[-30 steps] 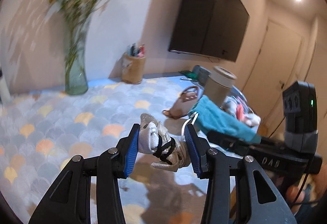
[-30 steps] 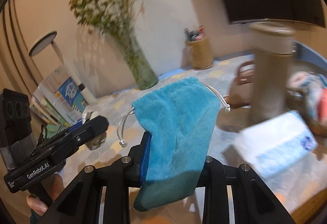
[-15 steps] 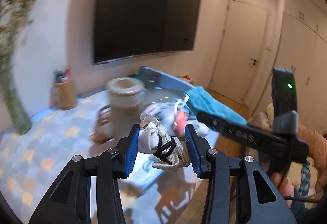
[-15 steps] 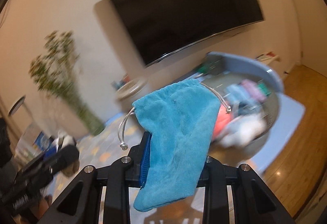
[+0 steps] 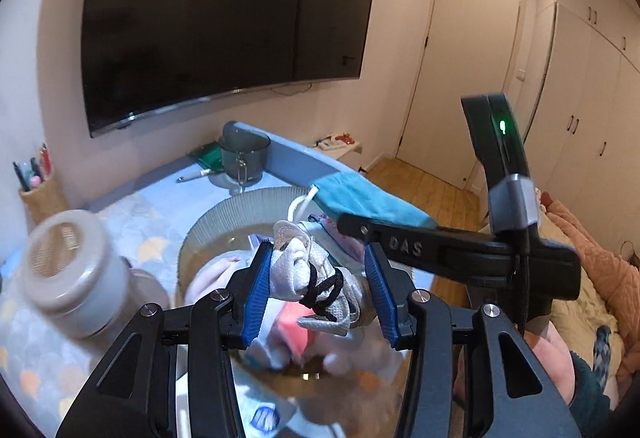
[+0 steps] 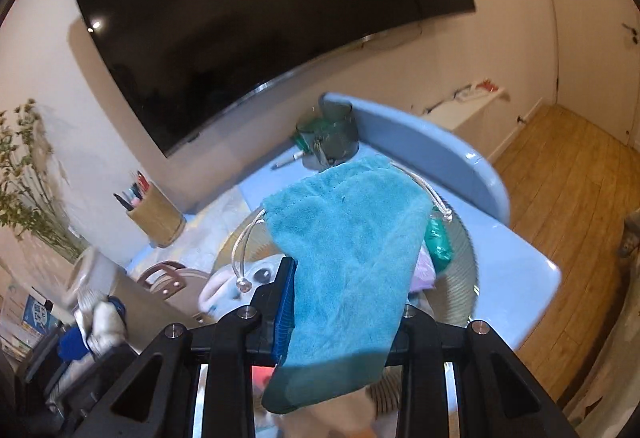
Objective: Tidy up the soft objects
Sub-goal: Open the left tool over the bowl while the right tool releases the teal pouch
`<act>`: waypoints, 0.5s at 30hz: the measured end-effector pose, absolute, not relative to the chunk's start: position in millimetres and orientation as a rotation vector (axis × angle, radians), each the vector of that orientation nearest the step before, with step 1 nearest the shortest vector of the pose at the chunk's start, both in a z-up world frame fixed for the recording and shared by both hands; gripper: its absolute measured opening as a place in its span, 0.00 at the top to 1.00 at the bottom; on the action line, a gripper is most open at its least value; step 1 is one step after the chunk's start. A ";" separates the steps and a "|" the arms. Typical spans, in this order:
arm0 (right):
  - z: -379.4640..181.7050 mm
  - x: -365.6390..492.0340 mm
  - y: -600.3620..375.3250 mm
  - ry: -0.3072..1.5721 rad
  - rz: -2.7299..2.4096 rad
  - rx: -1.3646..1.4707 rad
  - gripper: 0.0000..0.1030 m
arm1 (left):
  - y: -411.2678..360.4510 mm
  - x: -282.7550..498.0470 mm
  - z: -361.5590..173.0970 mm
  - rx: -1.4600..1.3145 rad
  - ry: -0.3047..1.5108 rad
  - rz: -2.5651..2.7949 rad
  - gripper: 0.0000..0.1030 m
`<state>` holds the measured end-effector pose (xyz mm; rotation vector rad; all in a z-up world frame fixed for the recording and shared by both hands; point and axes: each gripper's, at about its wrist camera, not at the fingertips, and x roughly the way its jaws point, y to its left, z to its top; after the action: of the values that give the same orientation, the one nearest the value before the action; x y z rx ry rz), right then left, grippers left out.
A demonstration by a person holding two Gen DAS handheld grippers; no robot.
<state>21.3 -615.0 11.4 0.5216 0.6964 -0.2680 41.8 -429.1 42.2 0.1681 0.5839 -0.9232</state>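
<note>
Right tool (image 6: pixel 344 302) clamps teal drawstring pouch (image 6: pixel 348 238) above ribbed basket (image 6: pixel 460 278) of soft items.

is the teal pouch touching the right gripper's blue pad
Touching. In the right wrist view the teal pouch lies against the blue pad of the right gripper, pinched between the jaws with its lower end hanging below them.

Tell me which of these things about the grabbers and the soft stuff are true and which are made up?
1. The right gripper holds a turquoise drawstring pouch. True.
2. The left gripper has nothing between its fingers. False: a white cloth bundle tied with black cord sits there, and the jaws are opening.
3. A round basket with soft things in it sits below both grippers. True.
4. The TV on the wall shows a cartoon. False: its screen is dark.
5. The pen cup is lying tipped over. False: it stands upright.
</note>
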 end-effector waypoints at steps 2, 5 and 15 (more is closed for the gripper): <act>8.5 33.8 -623.8 0.698 -0.262 0.532 0.71 | -439.4 50.4 35.3 0.179 0.585 -0.893 0.55; 2.3 54.8 -636.0 0.747 -0.241 0.526 0.59 | -452.8 61.1 24.0 0.227 0.595 -0.819 0.49; -11.3 29.2 -658.8 0.786 -0.190 0.651 0.43 | -450.3 45.6 10.5 0.282 0.623 -0.894 0.24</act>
<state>29.2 -658.8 -11.3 0.6514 0.7863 -0.1896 45.6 -450.3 10.5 0.2817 0.6233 -0.8944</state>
